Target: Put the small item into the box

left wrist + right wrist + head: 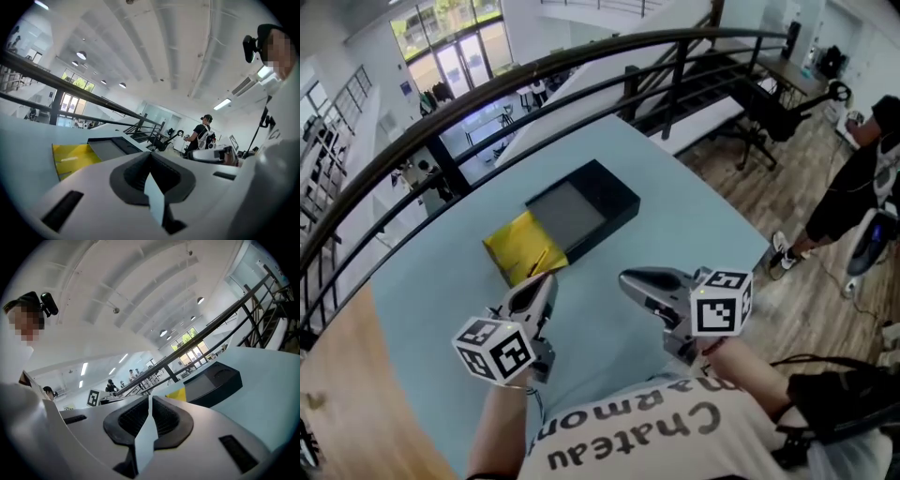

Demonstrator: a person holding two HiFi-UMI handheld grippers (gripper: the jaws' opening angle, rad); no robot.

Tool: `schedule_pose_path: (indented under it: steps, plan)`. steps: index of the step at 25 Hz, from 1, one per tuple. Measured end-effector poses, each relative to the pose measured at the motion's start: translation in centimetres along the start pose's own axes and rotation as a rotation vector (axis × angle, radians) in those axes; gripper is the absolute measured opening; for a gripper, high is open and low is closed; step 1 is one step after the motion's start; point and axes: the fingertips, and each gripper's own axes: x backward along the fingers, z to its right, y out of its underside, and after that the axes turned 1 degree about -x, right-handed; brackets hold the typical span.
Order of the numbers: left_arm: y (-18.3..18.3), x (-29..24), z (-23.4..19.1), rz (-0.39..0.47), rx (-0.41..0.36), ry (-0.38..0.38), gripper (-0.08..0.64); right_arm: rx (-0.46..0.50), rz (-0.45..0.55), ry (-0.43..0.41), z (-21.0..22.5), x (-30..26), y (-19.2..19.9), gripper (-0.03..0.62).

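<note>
A black box (pixel 598 202) with a grey inside (pixel 565 211) lies open on the light blue table (pixel 703 225). A flat yellow item (pixel 522 248) rests against its near-left end. I cannot tell whether it lies partly inside. My left gripper (pixel 546 278) is shut and empty, its tip just short of the yellow item. My right gripper (pixel 625 277) is shut and empty, to the right and clear of the box. The left gripper view shows its gripper (pixel 150 158) shut, with the yellow item (pixel 75 157) and box (pixel 117 146) ahead. The right gripper (pixel 150 400) sees the box (pixel 213 383) and yellow item (pixel 177 394).
A dark metal railing (pixel 581 66) curves round the table's far side. The table's right edge (pixel 741 220) drops to a wooden floor, where a person (pixel 862 178) stands and an office chair (pixel 764 122) sits.
</note>
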Motion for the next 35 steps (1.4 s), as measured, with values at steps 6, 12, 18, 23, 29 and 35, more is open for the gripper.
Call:
schedule_pose_path:
  steps: [6,12,18,23,29,35]
  plan:
    - [-1.0,2.5,4.3,0.038,-0.075,-0.013,0.002,0.056,-0.047,-0.024,-1.9,0.4,-0.5,0.047]
    - [-1.7,4.9,8.4,0.108,-0.117,-0.086,0.002,0.119,-0.062,-0.118,-3.5,0.7,-1.3,0.046]
    - [1.3,4.4,12.3,0.147,-0.067,-0.211,0.002,0.122,-0.154,-0.182,-2.0,5.0,0.1,0.046]
    - [4.3,2.3,18.1,0.202,-0.058,-0.285,0.002,0.112,-0.15,-0.22,0.0,11.7,0.4,0.046]
    - [7.4,1.1,24.2,0.261,-0.045,-0.373,0.002,0.142,-0.165,-0.205,3.6,19.6,1.4,0.043]
    - [10.6,0.7,27.3,0.248,0.008,-0.41,0.002,0.128,-0.201,-0.203,4.8,23.8,3.4,0.041]
